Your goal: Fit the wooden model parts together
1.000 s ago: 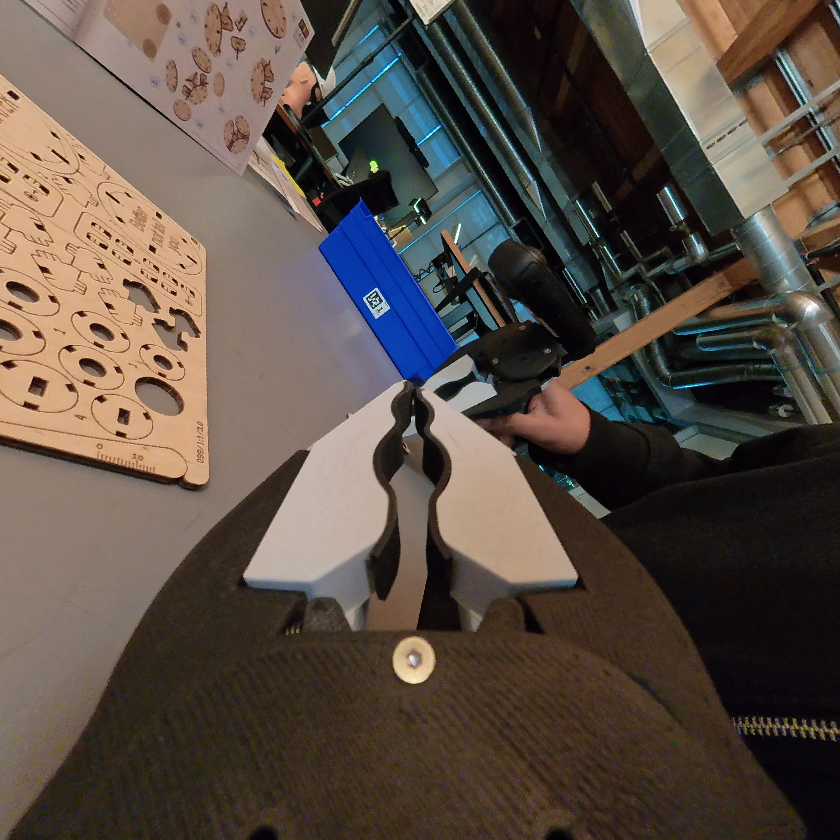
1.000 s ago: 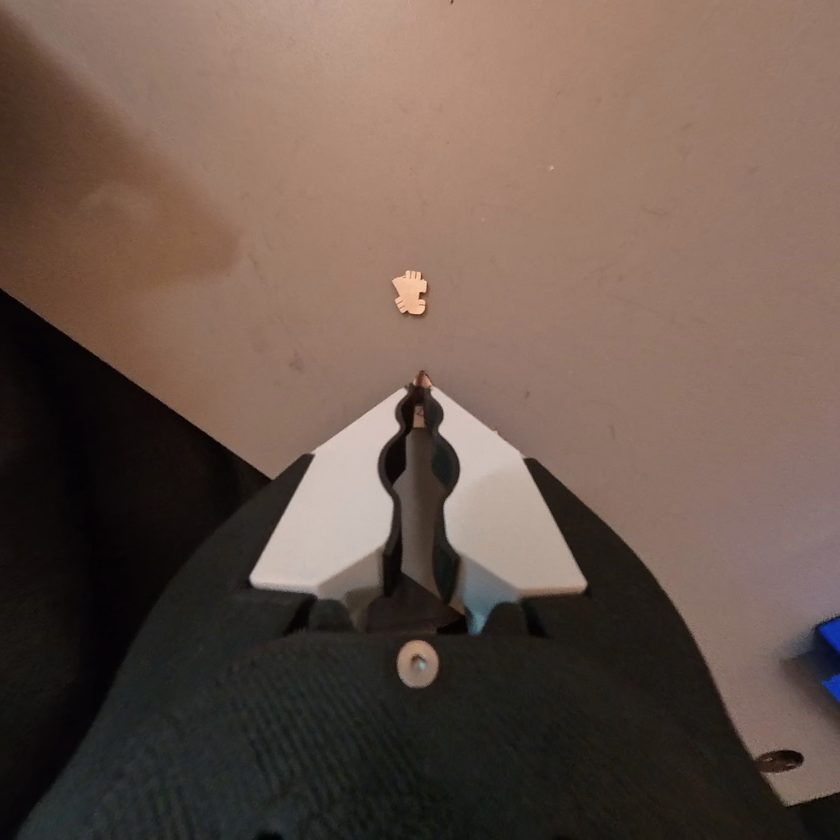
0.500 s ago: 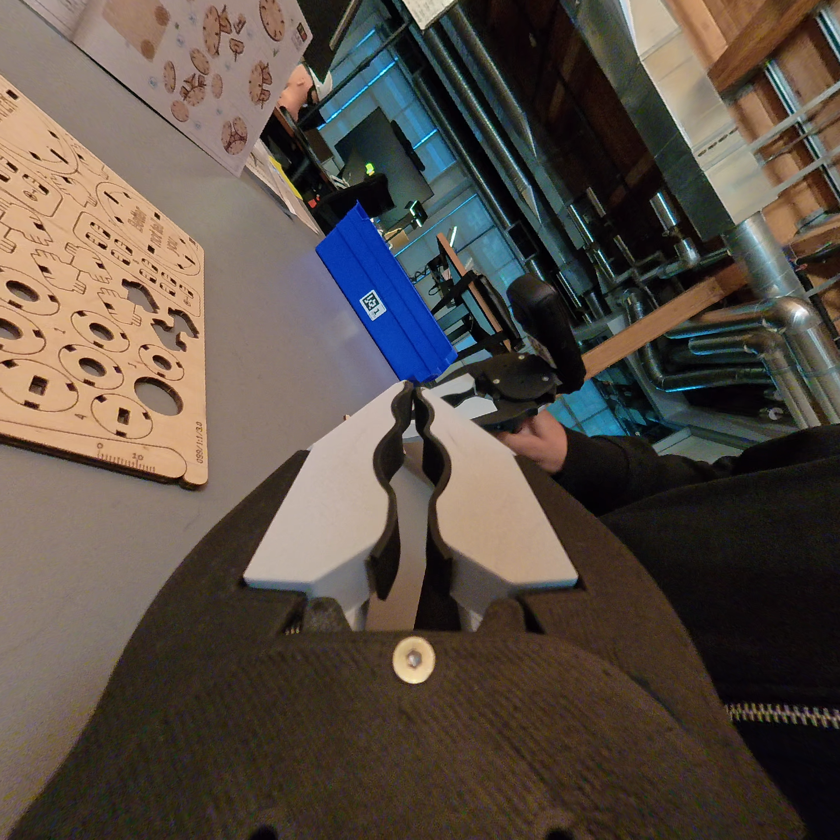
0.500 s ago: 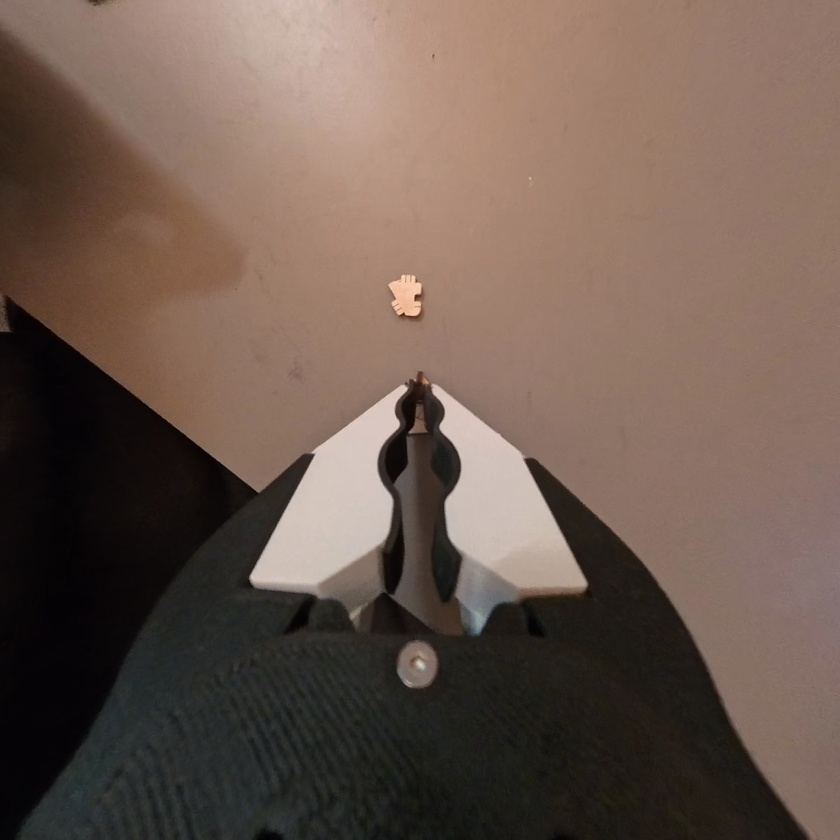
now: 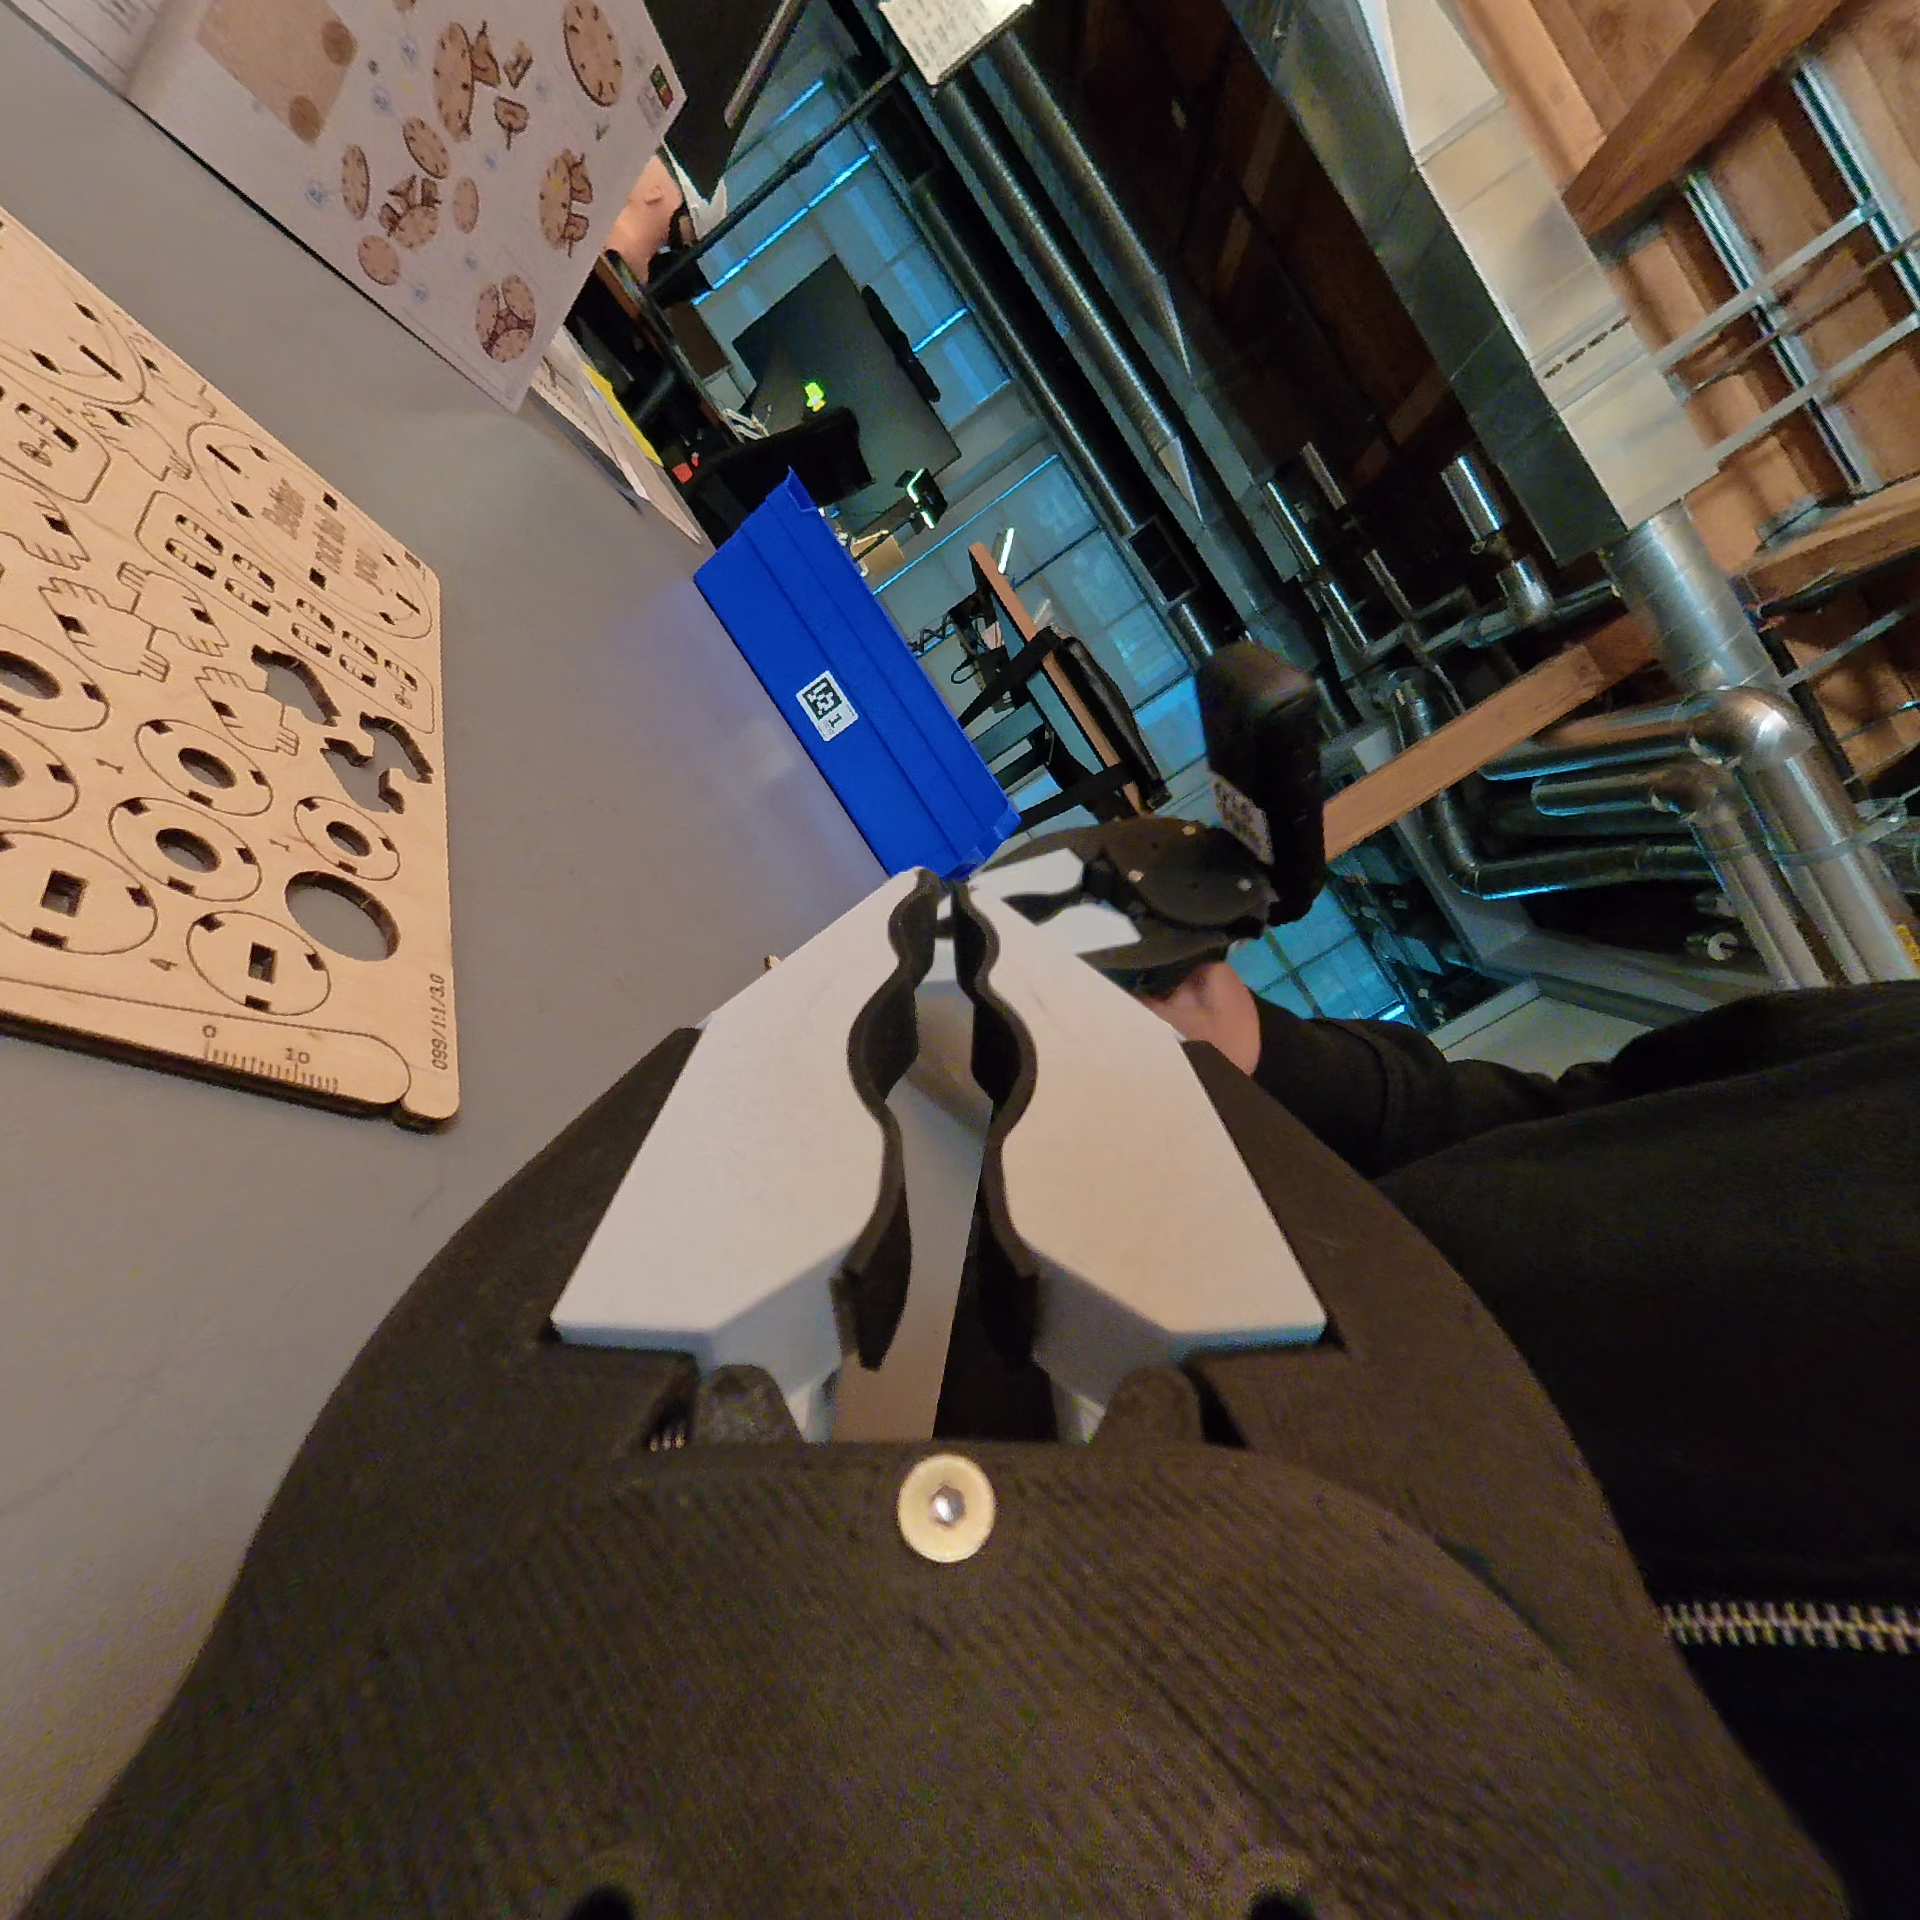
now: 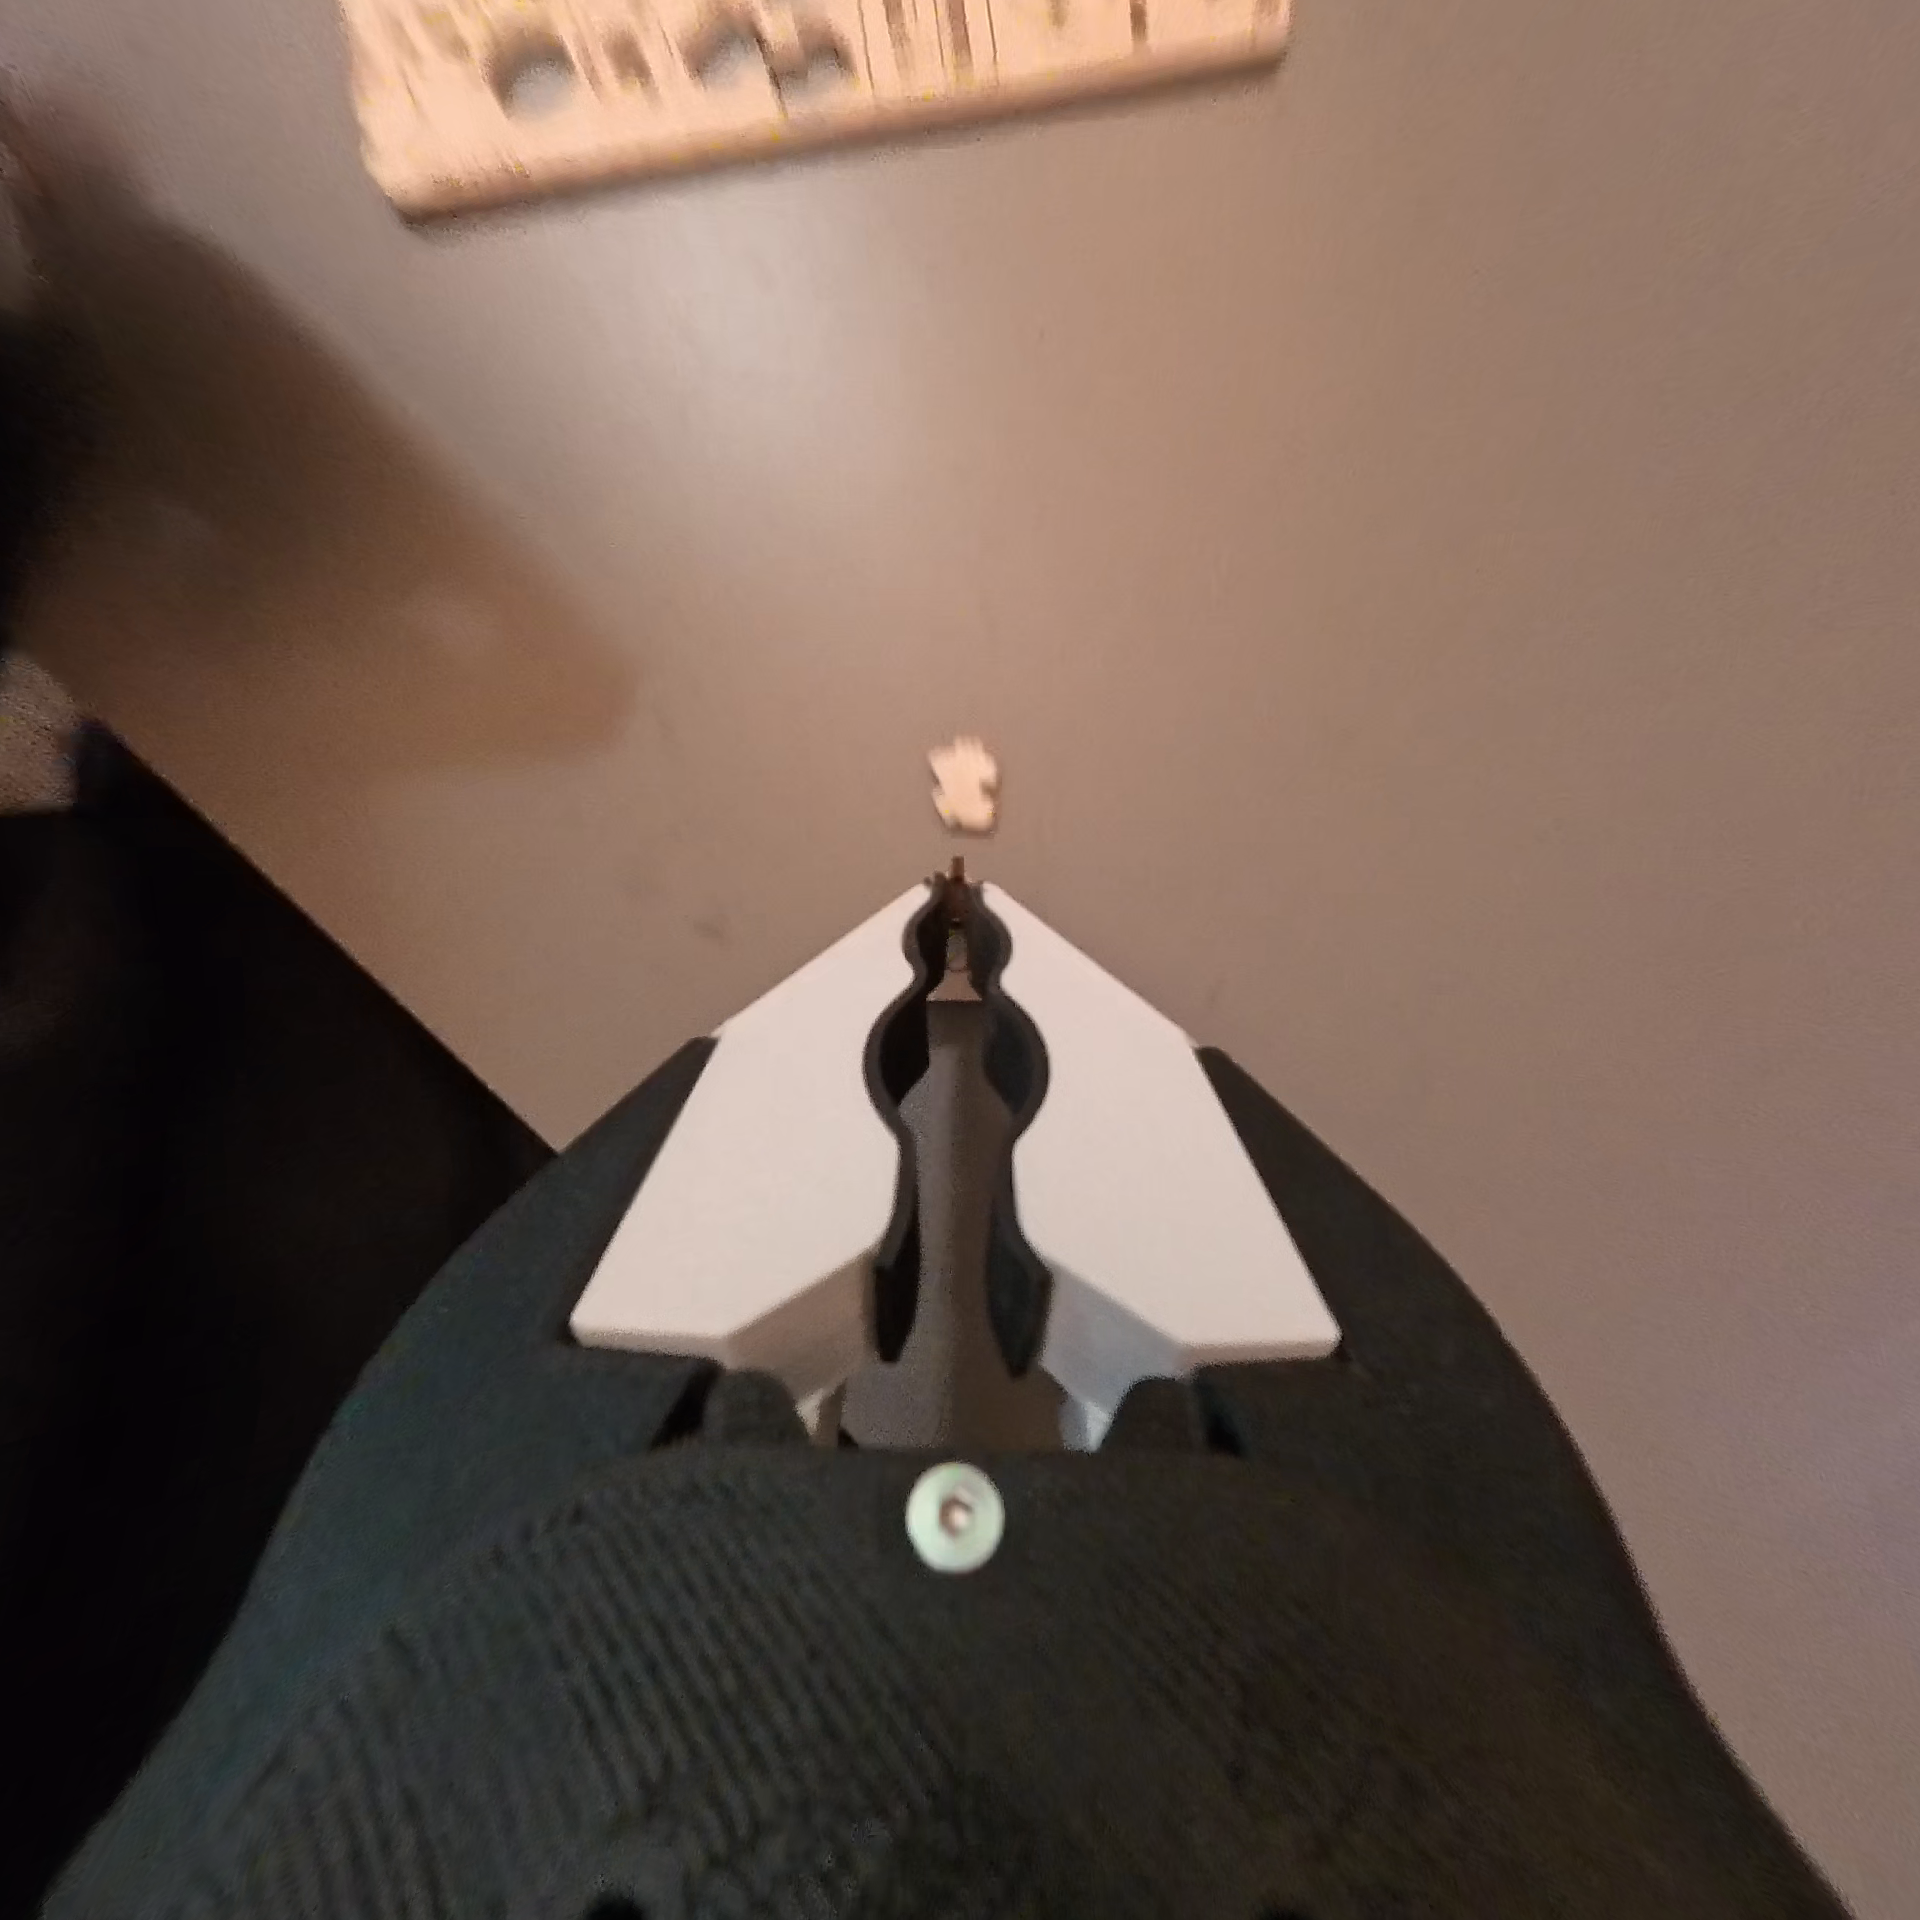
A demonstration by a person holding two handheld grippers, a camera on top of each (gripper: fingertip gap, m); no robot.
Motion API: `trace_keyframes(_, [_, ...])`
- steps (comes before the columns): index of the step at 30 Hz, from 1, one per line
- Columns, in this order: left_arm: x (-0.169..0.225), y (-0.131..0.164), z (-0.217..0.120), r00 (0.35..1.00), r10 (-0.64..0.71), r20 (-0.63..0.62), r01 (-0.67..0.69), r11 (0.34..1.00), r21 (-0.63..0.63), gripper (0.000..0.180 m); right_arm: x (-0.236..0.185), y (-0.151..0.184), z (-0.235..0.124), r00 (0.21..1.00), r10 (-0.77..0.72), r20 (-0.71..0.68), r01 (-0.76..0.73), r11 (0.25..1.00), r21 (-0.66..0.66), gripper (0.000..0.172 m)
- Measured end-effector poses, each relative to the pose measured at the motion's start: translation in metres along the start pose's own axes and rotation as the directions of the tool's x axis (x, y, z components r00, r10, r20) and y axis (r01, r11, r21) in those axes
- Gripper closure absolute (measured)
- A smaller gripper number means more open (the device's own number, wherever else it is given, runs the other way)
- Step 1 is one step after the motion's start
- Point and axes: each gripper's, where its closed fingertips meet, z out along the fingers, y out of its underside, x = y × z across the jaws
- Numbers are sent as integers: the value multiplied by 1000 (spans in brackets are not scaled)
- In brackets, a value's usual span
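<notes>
My left gripper [image 5: 943, 885] is shut with nothing between its pads, and it hovers over the grey table [image 5: 582, 644]. A laser-cut wooden sheet [image 5: 208, 727] with several punched-out holes lies to its left. My right gripper [image 6: 958, 891] is shut on a small thin wooden piece [image 6: 956, 868] that pokes out at its tips. A second small wooden piece [image 6: 964, 795] lies loose on the table just beyond those tips. The wooden sheet's edge shows blurred at the top of the right wrist view [image 6: 810, 94]. The right gripper also shows in the left wrist view [image 5: 1174, 883], held by a hand.
A blue bin [image 5: 852, 707] stands at the table's far edge. A printed sheet with pictures of parts [image 5: 416, 156] lies beyond the wooden sheet. The person's black sleeve and jacket [image 5: 1610, 1247] fill the right side. The table's near edge runs along the lower left [image 6: 312, 935]. The tips of one gripper are about 15 centimeters away from the tips of the other.
The right gripper has moved forward with its piece still pinched; the loose piece is now closer to its tips and the wooden sheet has come into view. The left gripper has stayed put and shut.
</notes>
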Motion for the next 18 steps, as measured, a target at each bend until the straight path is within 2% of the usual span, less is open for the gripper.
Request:
trace_keyframes(3, [-2, 2, 2, 1000, 16, 24, -15, 1000, -12, 175, -5, -21, -5, 998, 36, 56, -39, 997, 69, 172])
trace_keyframes(7, [-6, 11, 6, 997, 46, 69, -42, 997, -58, 173, -24, 1, 7, 986, 17, 166, -16, 1000, -8, 171])
trace_keyframes(9, [-6, 14, 8, 995, 54, 78, -49, 996, -74, 172, -40, 11, 11, 973, -32, 230, 44, 998, -50, 170])
trace_keyframes(11, [-6, 17, 9, 994, 61, 85, -54, 995, -87, 172, -46, 16, 14, 968, -111, 225, 131, 988, -77, 167])
trace_keyframes(15, [-7, 22, 12, 992, 76, 97, -65, 991, -115, 171, -45, 14, 6, 957, -215, 193, 237, 966, -101, 135])
trace_keyframes(18, [-7, 22, 13, 992, 74, 99, -62, 991, -119, 171, -41, 8, 0, 958, -229, 173, 246, 965, -88, 133])
